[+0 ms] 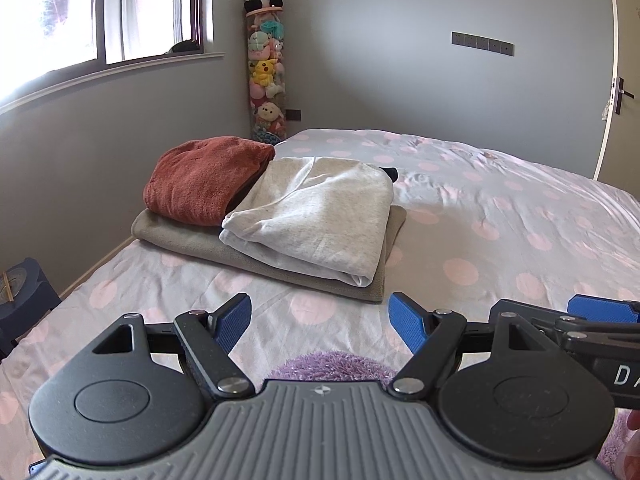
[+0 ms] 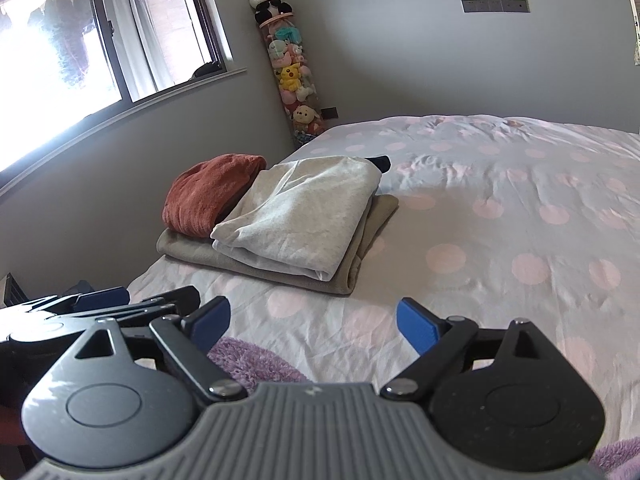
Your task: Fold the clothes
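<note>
A fluffy purple garment [image 1: 332, 366] [image 2: 256, 362] lies on the bed just below both grippers, mostly hidden by their bodies. My left gripper [image 1: 320, 322] is open above it, nothing between its blue pads. My right gripper [image 2: 314, 322] is open too, also with nothing in it, close beside the left one. Farther up the bed sits a stack of folded clothes: a light grey top [image 1: 320, 208] [image 2: 296, 212] and a rust-red fleece [image 1: 200, 178] [image 2: 208, 190] resting on a folded beige piece [image 1: 180, 236] [image 2: 184, 250].
The bed has a grey sheet with pink dots [image 1: 500, 220] [image 2: 500, 220], with bare sheet to the right of the stack. A tall tube of plush toys [image 1: 266, 72] [image 2: 294, 76] stands in the corner. A window [image 1: 100, 12] is on the left wall, a dark stool [image 1: 24, 304] beside the bed.
</note>
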### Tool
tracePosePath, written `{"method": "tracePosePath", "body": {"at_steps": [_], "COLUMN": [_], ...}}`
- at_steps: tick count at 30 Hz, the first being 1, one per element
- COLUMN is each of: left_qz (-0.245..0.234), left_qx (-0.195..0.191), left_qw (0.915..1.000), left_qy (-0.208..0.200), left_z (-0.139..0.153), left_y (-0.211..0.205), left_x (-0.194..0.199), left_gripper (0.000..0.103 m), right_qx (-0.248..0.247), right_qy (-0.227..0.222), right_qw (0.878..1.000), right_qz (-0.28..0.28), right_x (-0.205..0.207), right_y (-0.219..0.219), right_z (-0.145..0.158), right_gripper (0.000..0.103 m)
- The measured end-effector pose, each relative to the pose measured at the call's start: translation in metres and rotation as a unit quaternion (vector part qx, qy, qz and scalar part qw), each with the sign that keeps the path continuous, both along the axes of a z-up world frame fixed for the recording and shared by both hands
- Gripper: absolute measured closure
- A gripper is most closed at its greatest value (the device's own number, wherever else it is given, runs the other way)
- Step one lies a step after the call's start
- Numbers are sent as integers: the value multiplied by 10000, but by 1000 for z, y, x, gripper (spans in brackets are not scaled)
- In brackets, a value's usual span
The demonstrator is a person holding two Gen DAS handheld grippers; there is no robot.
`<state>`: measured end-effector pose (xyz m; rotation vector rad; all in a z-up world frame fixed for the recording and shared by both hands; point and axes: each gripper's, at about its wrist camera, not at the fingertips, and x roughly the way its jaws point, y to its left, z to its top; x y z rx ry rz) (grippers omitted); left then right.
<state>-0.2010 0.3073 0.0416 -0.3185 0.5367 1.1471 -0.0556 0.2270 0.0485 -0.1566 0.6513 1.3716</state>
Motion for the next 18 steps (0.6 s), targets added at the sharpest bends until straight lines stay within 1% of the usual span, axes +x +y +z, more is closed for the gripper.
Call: {"method": "tracePosePath", "body": {"at_steps": [18], "left_qz": [65], "left_qx": [12], "left_qw": [10000], "left_qy": [26], "left_z": [1], "left_y": [-3], "left_x": [-1], "left_gripper": [28], "right_qx": [21], "right_qy": [-57], "right_qw": [10000], "right_qz": [-47], "right_x": [-2], "right_y": [-3], "right_z": [0], "right_gripper": [11]}}
